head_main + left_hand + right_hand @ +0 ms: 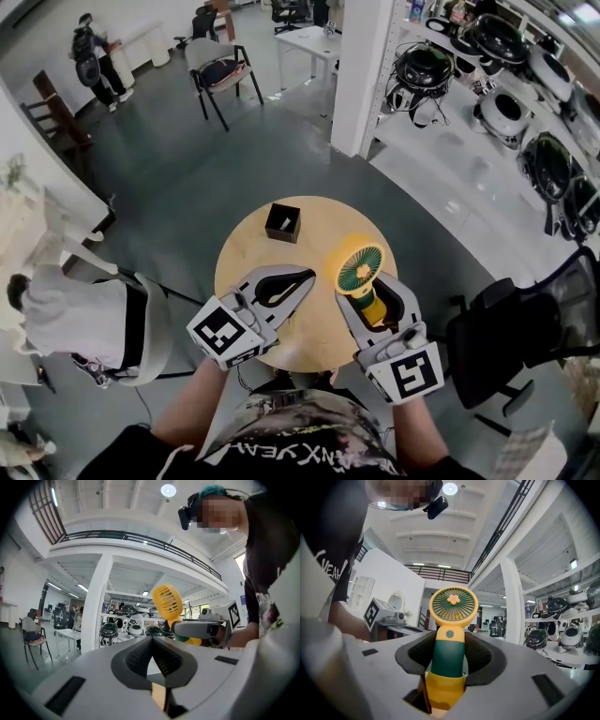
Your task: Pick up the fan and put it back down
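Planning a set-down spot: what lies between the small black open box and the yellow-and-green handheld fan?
Only bare round wooden table top between black box and fan, per the head view.

The fan (pixel 360 268) stands in my right tool (pixel 375 298) over the tabletop's (pixel 328 230) near right; my left tool (pixel 298 279) is just left, the box (pixel 282 222) on the tabletop beyond both
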Available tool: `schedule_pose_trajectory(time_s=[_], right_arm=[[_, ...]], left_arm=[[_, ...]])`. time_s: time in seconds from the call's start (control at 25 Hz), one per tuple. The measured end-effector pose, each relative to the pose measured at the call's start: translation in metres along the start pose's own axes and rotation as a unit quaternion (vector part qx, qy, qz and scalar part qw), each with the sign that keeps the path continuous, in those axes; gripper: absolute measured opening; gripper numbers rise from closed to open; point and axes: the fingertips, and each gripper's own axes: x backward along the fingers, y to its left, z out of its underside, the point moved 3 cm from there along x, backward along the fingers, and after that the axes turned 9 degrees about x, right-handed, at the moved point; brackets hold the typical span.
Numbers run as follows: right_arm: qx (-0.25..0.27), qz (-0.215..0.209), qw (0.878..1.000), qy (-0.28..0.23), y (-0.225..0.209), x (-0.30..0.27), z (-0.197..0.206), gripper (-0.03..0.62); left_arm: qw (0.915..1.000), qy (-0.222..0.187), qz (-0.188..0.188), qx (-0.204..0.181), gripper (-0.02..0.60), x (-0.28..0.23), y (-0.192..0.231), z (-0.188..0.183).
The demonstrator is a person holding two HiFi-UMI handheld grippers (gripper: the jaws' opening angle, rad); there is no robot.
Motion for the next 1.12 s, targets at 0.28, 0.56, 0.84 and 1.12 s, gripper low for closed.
schedule_pose_trajectory(time_s=[0.28, 0.56, 0.84, 1.12], right_arm=[[-0.001, 0.000, 1.000, 0.027, 0.004, -0.010, 0.020, 0.183], [-0.006, -0.004, 0.999, 0.052, 0.008, -0.020, 0.041, 0.183], [-0.013, -0.009, 0.997, 0.079, 0.011, -0.029, 0.063, 0.183], [-0.019, -0.015, 0.994, 0.106, 0.018, -0.036, 0.094, 0.183]], left_arm=[[1.0000, 0.001, 0.000, 0.003, 0.012, 0.003, 0.008, 0.008], [0.9999, 0.009, 0.004, 0.005, 0.012, 0.005, 0.013, 0.022], [0.9999, 0.013, 0.002, 0.008, 0.012, 0.005, 0.018, 0.034], [0.9998, 0.013, 0.006, 0.015, 0.012, 0.004, 0.019, 0.049]])
